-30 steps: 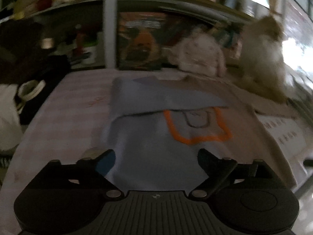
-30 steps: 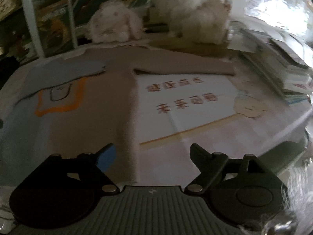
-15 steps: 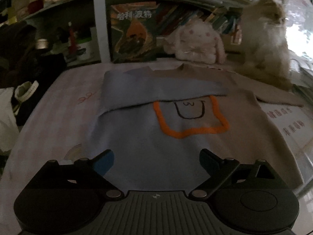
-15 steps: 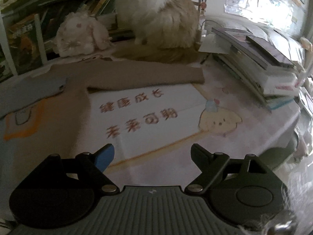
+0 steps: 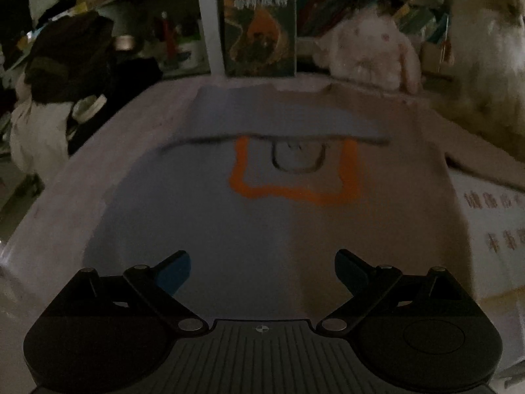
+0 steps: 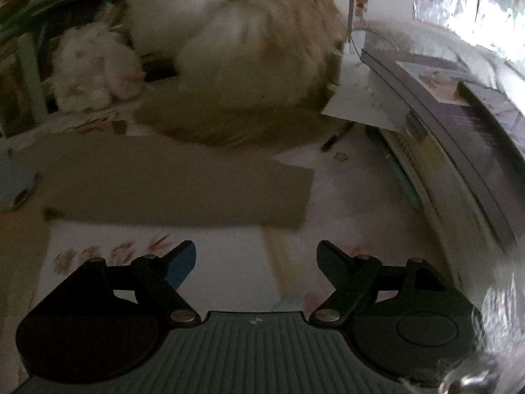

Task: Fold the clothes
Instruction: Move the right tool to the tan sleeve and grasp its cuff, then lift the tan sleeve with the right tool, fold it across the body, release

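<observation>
A sweater, half blue and half tan (image 5: 262, 216), lies flat on the table with an orange outline on its chest. Its blue sleeve (image 5: 282, 121) is folded across the chest. Its tan sleeve (image 6: 177, 180) lies stretched out to the right. My left gripper (image 5: 262, 266) is open and empty, just above the sweater's hem. My right gripper (image 6: 256, 262) is open and empty, over the printed table mat (image 6: 229, 262), a little short of the tan sleeve's cuff.
A fluffy cat (image 6: 242, 49) sits right behind the tan sleeve. A plush rabbit (image 5: 370, 52) and an upright book (image 5: 259, 29) stand at the back. A stack of books (image 6: 459, 124) lies on the right. Dark clothes (image 5: 65, 62) pile up at the left.
My right gripper has swung right and forward, from the sweater's body toward the tan sleeve and the cat. My left gripper has moved closer over the sweater's lower part. Both stayed open.
</observation>
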A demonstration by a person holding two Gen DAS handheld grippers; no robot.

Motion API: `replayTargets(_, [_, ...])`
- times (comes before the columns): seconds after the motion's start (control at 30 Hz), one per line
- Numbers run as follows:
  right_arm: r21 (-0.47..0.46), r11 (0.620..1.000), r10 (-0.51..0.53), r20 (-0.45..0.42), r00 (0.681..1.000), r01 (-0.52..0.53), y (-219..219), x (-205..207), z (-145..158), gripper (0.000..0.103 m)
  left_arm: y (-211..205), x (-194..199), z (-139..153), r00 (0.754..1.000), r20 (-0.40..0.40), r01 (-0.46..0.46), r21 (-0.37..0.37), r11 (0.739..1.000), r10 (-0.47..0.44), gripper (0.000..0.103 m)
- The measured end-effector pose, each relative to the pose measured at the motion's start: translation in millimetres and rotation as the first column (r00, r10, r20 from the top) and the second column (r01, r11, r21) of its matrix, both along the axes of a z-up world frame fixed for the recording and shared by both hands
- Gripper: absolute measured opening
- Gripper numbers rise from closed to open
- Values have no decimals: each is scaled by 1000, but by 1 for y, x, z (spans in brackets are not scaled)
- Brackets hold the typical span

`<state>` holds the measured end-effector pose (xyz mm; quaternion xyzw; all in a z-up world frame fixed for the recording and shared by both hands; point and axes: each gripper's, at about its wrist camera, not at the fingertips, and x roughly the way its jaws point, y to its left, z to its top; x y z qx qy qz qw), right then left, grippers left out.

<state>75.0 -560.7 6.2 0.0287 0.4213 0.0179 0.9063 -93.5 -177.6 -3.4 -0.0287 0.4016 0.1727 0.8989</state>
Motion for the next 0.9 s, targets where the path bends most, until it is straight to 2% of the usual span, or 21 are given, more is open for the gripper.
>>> replayTargets(0.17, [24,999,24,-27,999,-24,-18,32,-5,75,-22,-4,4,999,-29,-26,44,999,28,97])
replayTargets(0.37, [89,996,-11,-75,997,18,-31,55,-14,57,-35,-2,10,998,-38,-56,71,996,59,97])
replayTargets(0.5, [49,999,10,-65,998,-7,-26,59,-15,39,-39,-1,12,997,-43,-61,85,994,65,97])
replayTargets(0.57, [23,999,49,-57,997,-48,-21,59,-15,33,-40,0,13,996,-45,-67,85,994,71,97])
replayTargets(0.6, [18,997,74,-54,996,-73,-18,59,-15,20,-40,1,13,996,-44,-68,85,994,72,97])
replayTargets(0.63, [29,994,104,-55,993,-102,-16,59,-15,11,-40,2,13,996,-44,-70,84,994,74,97])
replayTargets(0.7, [56,989,141,-58,988,-138,-13,61,-13,10,-40,4,14,996,-41,-72,84,994,75,97])
replayTargets(0.77, [129,981,154,-45,987,-147,-14,63,-6,9,-40,5,15,997,-37,-70,89,994,74,97])
replayTargets(0.9, [216,953,213,23,977,-213,3,63,21,9,-41,6,17,998,-23,-55,99,994,58,97])
